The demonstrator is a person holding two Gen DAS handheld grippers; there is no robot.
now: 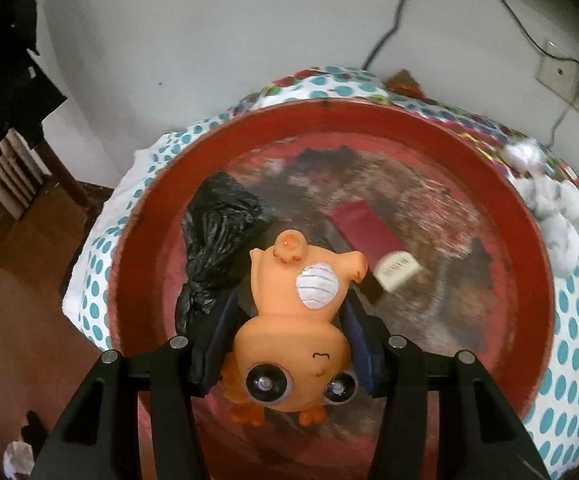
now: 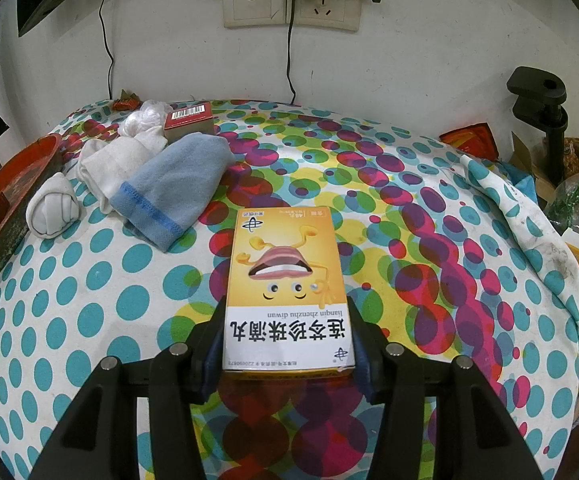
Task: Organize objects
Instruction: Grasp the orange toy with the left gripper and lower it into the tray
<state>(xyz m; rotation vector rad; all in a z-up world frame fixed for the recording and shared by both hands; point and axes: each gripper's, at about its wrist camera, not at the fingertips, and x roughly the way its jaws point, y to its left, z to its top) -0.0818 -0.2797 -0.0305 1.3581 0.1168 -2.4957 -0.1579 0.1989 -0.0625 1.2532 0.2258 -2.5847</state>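
Nearest the left wrist camera, the left gripper (image 1: pixel 289 344) is clamped on an orange rubber duck-like toy with bulging eyes and a white ribbed belly patch (image 1: pixel 293 320); the blue-padded fingers (image 1: pixel 219 344) press on both sides of its body. The toy hangs head toward the camera above a large round red tray with a worn, scratched floor (image 1: pixel 529 248).

Tray contents: a crumpled black plastic bag (image 1: pixel 217 236) at the left, a dark red flat box (image 1: pixel 365 228) near the centre, and a small white box (image 1: pixel 399 270) just beside it, blurred.

The tray rests on a counter covered with a white cloth printed with teal and multicoloured dots (image 2: pixel 89 300).

The right gripper (image 2: pixel 289 340) grips the near end of a yellow-and-white cardboard medicine box with a cartoon face (image 2: pixel 285 276), fingers against both long sides. Whether the box rests on the cloth or is lifted cannot be told.

Farther back on the cloth lie a light blue knitted sock (image 2: pixel 173 192), white socks (image 2: pixel 117 160) touching it, one rolled white sock (image 2: pixel 53 212) and a red barcoded box (image 2: pixel 189 120).
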